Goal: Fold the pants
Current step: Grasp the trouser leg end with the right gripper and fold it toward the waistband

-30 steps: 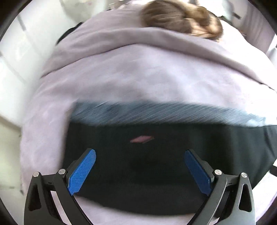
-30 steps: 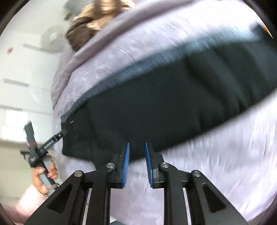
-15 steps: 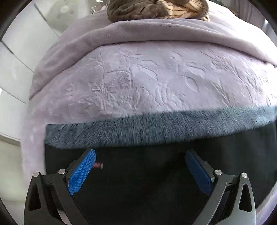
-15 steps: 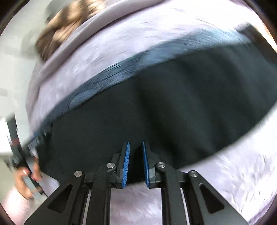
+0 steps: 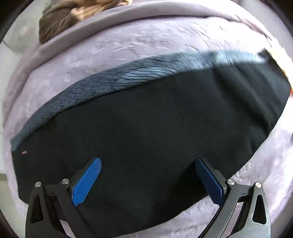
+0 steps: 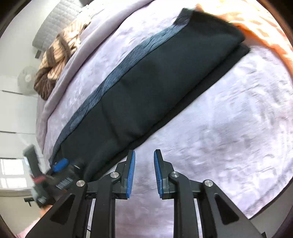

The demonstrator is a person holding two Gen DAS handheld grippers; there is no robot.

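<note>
Left gripper point(image 5: 148, 180): jaws spread wide, holding nothing, above the near edge of the black pants point(image 5: 146, 128). Right gripper point(image 6: 144, 174): jaws slightly parted, empty, over lilac bedspread point(image 6: 228, 128). Pants folded lengthwise, fleece lining point(image 6: 109, 80) along far edge.

Lavender bedspread point(image 6: 228, 128) embossed with a leaf pattern, spread across the bed. Brown and tan striped cloth point(image 6: 55, 55) bunched at the far left by the folded-back hem; same bundle point(image 5: 73, 20) at the far left in the left wrist view. Orange patterned fabric point(image 6: 265, 31) at the far right. White fan point(image 6: 27, 78) and quilted grey headboard point(image 6: 58, 16) beyond, against white wall.
</note>
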